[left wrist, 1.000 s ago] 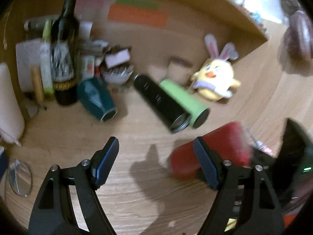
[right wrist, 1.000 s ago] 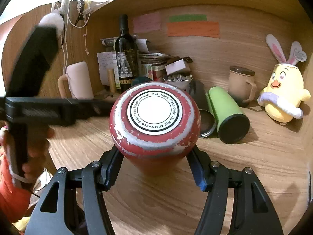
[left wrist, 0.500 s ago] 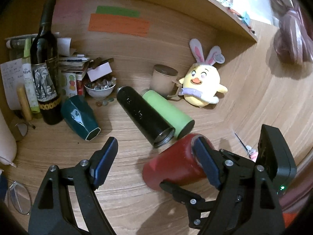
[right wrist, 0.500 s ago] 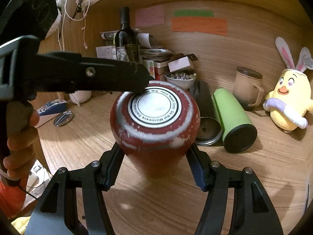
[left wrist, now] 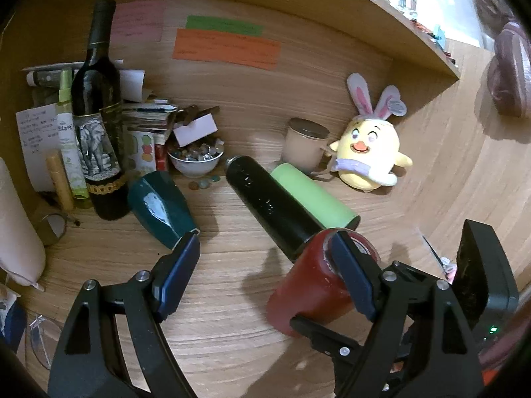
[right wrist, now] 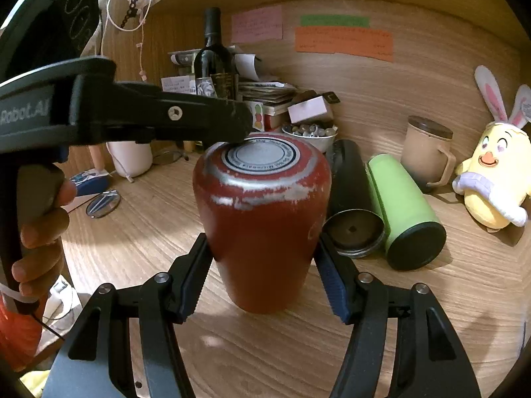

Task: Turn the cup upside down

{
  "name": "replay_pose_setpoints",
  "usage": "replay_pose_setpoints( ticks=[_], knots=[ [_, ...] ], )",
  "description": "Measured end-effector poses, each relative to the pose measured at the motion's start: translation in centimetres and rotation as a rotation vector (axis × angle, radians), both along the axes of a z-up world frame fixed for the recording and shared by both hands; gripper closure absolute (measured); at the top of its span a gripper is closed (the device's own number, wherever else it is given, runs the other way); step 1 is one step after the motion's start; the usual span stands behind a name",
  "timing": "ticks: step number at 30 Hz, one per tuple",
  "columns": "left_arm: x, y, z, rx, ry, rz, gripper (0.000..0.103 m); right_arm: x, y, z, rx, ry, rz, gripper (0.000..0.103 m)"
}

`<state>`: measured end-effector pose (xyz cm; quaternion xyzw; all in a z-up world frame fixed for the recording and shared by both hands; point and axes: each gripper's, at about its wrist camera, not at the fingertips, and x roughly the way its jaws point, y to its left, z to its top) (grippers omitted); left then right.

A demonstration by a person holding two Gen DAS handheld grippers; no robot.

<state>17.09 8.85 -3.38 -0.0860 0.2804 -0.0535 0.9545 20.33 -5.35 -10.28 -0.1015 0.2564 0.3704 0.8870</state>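
The right gripper [right wrist: 262,278] has its two blue-padded jaws pressed against the lower sides of the red cup [right wrist: 262,219], clamping it. The cup stands base-up on the wooden desk [right wrist: 398,325], its worn silver bottom with a round label facing upward. The left gripper [left wrist: 265,275] has its jaws spread wide, holding nothing; one of its fingers [right wrist: 186,116] rests on the left part of the cup's upturned base, seen from the right wrist. In the left wrist view the cup [left wrist: 308,285] sits just behind that gripper's right finger [left wrist: 351,278].

Just right of the cup lie a black flask [right wrist: 351,199] and a green tumbler [right wrist: 405,205], side by side and touching. Farther right stand a beige lidded mug [right wrist: 426,152] and a yellow bunny-eared plush [right wrist: 497,179]. At the far wall stands a wine bottle [right wrist: 214,63]. A teal cup [left wrist: 162,209] lies tipped on its side near the bottle.
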Motion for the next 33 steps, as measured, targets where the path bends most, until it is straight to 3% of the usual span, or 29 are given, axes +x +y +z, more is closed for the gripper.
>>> replay_pose_setpoints(
  ticks=[12,23,33],
  knots=[
    [0.0,-0.2,0.1,0.021,0.005,-0.003,0.021,-0.5,-1.3,0.5,0.053,0.051,0.007,0.044],
    [-6.1,-3.9,2.7,0.118,-0.141,-0.012,0.020,-4.1,-6.2,3.6,0.151,-0.021,-0.046,0.034],
    [-12.0,-6.4,3.3,0.125,-0.249,0.029,0.006,-8.0,-10.6,7.4,0.246,-0.134,-0.122,0.018]
  ],
)
